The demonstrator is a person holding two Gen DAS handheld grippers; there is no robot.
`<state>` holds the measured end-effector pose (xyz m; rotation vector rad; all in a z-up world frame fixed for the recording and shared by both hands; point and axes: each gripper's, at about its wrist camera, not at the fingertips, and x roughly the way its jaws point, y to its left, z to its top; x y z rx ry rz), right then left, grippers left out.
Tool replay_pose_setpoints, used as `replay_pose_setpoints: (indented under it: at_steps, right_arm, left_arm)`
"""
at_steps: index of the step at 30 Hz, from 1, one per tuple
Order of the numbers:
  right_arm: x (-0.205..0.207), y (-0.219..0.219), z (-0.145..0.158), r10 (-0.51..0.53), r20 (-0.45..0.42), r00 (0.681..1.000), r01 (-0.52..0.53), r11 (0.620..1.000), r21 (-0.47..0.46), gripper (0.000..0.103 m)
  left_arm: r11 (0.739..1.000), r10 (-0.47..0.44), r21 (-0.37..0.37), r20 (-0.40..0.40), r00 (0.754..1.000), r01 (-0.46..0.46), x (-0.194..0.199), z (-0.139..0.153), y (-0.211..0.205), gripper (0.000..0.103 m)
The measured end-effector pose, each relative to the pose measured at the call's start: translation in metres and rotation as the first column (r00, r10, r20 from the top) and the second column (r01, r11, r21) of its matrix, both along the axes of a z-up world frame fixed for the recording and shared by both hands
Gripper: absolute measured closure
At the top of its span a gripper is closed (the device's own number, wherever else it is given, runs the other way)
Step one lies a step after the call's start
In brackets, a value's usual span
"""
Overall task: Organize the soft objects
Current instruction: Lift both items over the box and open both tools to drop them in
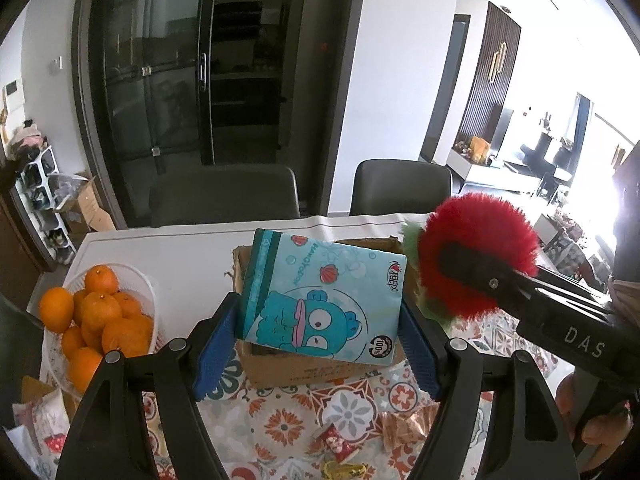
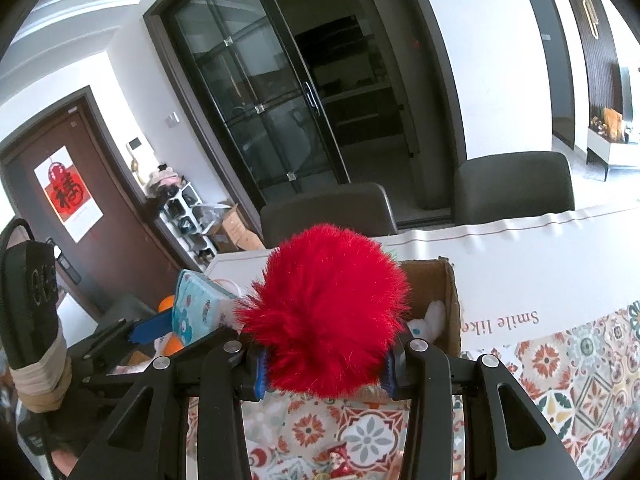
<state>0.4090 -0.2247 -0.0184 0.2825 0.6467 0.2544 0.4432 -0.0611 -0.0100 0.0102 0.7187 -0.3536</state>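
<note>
Left gripper clamps tissue pack; right gripper clamps red pompom.

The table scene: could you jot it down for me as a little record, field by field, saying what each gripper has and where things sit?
left gripper: shut on a blue tissue pack, held over the cardboard box
right gripper: shut on a red fluffy toy, near the box's open top
box contents: a white plush toy shows inside
basket: white, full of oranges, left of the box
table cover: patterned cloth, with snack packets lying on it
</note>
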Motion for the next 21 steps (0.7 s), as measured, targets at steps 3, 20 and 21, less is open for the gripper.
replay_pose_setpoints:
  at_steps: [3,20,21]
  right_arm:
    - [0.014,0.0,-0.004,0.008,-0.019,1.0,-0.008,1.0,-0.004,0.061]
    - [0.075,-0.012,-0.048,0.005,-0.183,0.983,-0.008,1.0,-0.015,0.06]
    - [0.079,-0.014,-0.052,0.003,-0.196,0.981,-0.004,1.0,-0.007,0.058]
  left_arm:
    - [1.0,-0.009,-0.003,-0.019,1.0,0.009,0.012,-0.003,-0.002,0.028]
    - [0.998,-0.013,0.062,-0.154,0.988,0.023,0.074,-0.045,-0.018,0.027]
    - [0.997,-0.013,0.067,-0.162,0.987,0.024,0.077,-0.047,-0.018,0.028]
